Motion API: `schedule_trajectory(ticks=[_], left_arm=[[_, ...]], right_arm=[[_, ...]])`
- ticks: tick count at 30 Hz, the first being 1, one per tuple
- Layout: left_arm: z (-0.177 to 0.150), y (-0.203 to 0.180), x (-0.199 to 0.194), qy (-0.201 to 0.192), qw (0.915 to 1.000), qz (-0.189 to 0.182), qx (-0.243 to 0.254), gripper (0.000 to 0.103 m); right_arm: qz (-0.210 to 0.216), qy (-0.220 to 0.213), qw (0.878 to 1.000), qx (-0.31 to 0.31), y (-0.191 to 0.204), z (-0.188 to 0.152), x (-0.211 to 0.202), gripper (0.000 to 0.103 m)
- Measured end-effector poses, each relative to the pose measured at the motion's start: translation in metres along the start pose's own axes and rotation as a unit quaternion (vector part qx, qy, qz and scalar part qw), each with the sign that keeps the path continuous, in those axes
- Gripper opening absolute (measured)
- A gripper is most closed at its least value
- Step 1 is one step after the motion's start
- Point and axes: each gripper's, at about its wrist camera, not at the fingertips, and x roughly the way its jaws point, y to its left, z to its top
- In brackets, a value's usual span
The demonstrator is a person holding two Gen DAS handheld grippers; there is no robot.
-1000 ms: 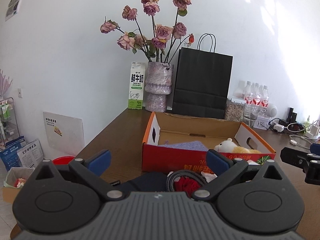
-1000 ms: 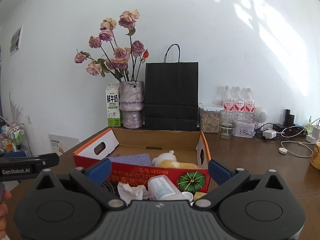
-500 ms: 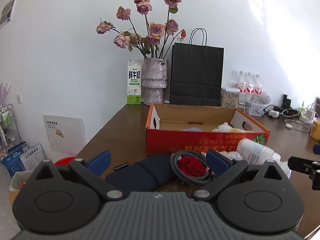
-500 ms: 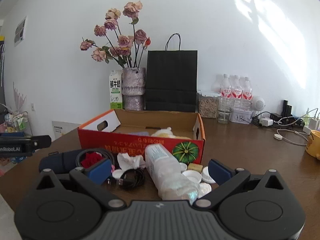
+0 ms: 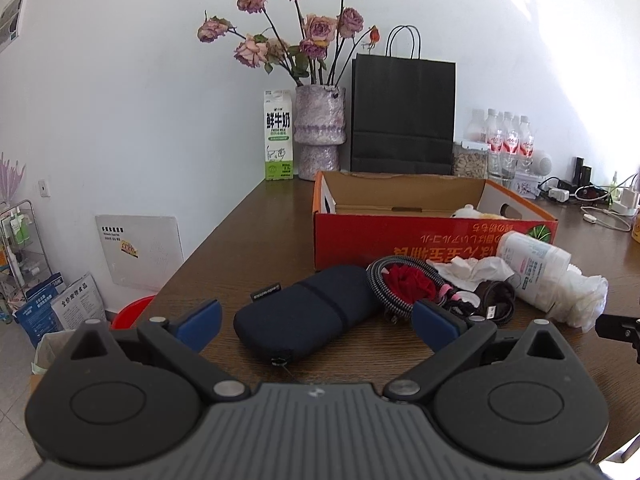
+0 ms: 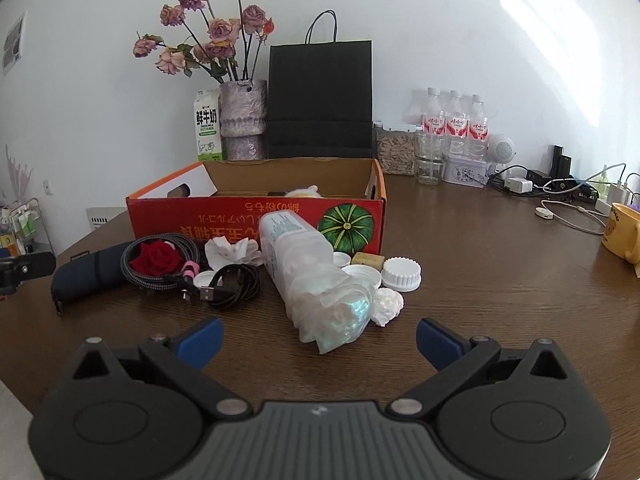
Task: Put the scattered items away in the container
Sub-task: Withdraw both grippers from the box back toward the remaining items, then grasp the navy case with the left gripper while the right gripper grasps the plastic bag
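Observation:
A red cardboard box (image 5: 420, 240) (image 6: 256, 220) stands open on the brown table with a plush toy (image 5: 468, 212) inside. In front of it lie a dark blue pouch (image 5: 304, 312) (image 6: 84, 276), a coiled braided cable around a red rose (image 5: 404, 284) (image 6: 160, 260), crumpled tissue (image 6: 232, 250), a black USB cable (image 6: 232, 284), a clear bottle in plastic wrap (image 6: 304, 264) (image 5: 536, 268) and white lids (image 6: 400, 274). My left gripper (image 5: 316, 324) is open and empty, just short of the pouch. My right gripper (image 6: 320, 340) is open and empty, just short of the bottle.
A black paper bag (image 6: 320, 100), a vase of dried roses (image 6: 244, 120) and a milk carton (image 6: 208, 126) stand behind the box. Water bottles (image 6: 452, 124), chargers and cables (image 6: 560, 200) and a yellow mug (image 6: 624, 236) are at the right. The table's left edge (image 5: 192, 252) drops to the floor.
Both grippers have pulled back and lowered from the box. The scattered items in front of it have come into full view. Both stay open.

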Motion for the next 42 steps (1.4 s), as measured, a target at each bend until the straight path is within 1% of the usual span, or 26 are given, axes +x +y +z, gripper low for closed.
schedule_trajectory(ticks=[6, 9, 12, 15, 17, 19, 23, 26, 27, 30, 31, 33, 35, 38, 40, 42], left_arm=[[-0.002, 0.006, 0.024, 0.021, 0.9996, 0.0, 0.02, 0.103], [0.0, 0.007, 0.04, 0.034, 0.9984, 0.0, 0.045, 0.103], [0.005, 0.008, 0.058, 0.042, 0.9962, -0.01, 0.076, 0.103], [0.009, 0.009, 0.079, 0.063, 0.9933, -0.026, 0.093, 0.103], [0.01, 0.012, 0.093, 0.082, 0.9916, -0.039, 0.092, 0.103], [0.012, 0.016, 0.105, 0.099, 0.9905, -0.051, 0.081, 0.103], [0.014, 0.02, 0.123, 0.117, 0.9879, -0.081, 0.062, 0.103], [0.011, 0.018, 0.132, 0.128, 0.9865, -0.083, 0.058, 0.103], [0.012, 0.018, 0.133, 0.128, 0.9864, -0.086, 0.055, 0.103], [0.012, 0.015, 0.134, 0.129, 0.9863, -0.085, 0.057, 0.102], [0.012, 0.014, 0.134, 0.128, 0.9863, -0.087, 0.057, 0.099], [0.012, 0.014, 0.134, 0.127, 0.9862, -0.09, 0.056, 0.097], [0.012, 0.014, 0.133, 0.128, 0.9861, -0.09, 0.055, 0.097], [0.013, 0.014, 0.133, 0.128, 0.9861, -0.09, 0.056, 0.097], [0.013, 0.014, 0.133, 0.128, 0.9861, -0.09, 0.055, 0.097], [0.013, 0.014, 0.133, 0.128, 0.9861, -0.09, 0.055, 0.097]], right_arm=[[-0.006, 0.012, 1.0, 0.005, -0.002, -0.002, 0.01, 0.103], [-0.006, 0.018, 1.0, 0.006, -0.002, -0.002, 0.017, 0.103], [-0.006, 0.025, 1.0, 0.004, -0.001, -0.001, 0.024, 0.103], [-0.005, 0.029, 1.0, 0.003, 0.0, 0.001, 0.031, 0.103], [-0.006, 0.033, 0.999, 0.006, -0.001, 0.003, 0.037, 0.103], [-0.005, 0.038, 0.999, 0.008, -0.002, 0.005, 0.042, 0.103], [-0.004, 0.044, 0.999, 0.014, -0.006, 0.008, 0.053, 0.102], [-0.001, 0.048, 0.999, 0.016, -0.009, 0.011, 0.061, 0.099], [0.0, 0.049, 0.999, 0.016, -0.01, 0.012, 0.064, 0.097], [0.005, 0.05, 0.999, 0.016, -0.012, 0.014, 0.07, 0.095], [0.005, 0.05, 0.999, 0.017, -0.013, 0.015, 0.072, 0.092], [0.008, 0.05, 0.999, 0.021, -0.015, 0.017, 0.076, 0.087], [0.01, 0.049, 0.998, 0.028, -0.018, 0.018, 0.079, 0.086], [0.012, 0.046, 0.998, 0.036, -0.02, 0.019, 0.083, 0.074], [0.017, 0.047, 0.998, 0.044, -0.022, 0.018, 0.085, 0.059], [0.019, 0.047, 0.998, 0.045, -0.022, 0.018, 0.085, 0.058]])
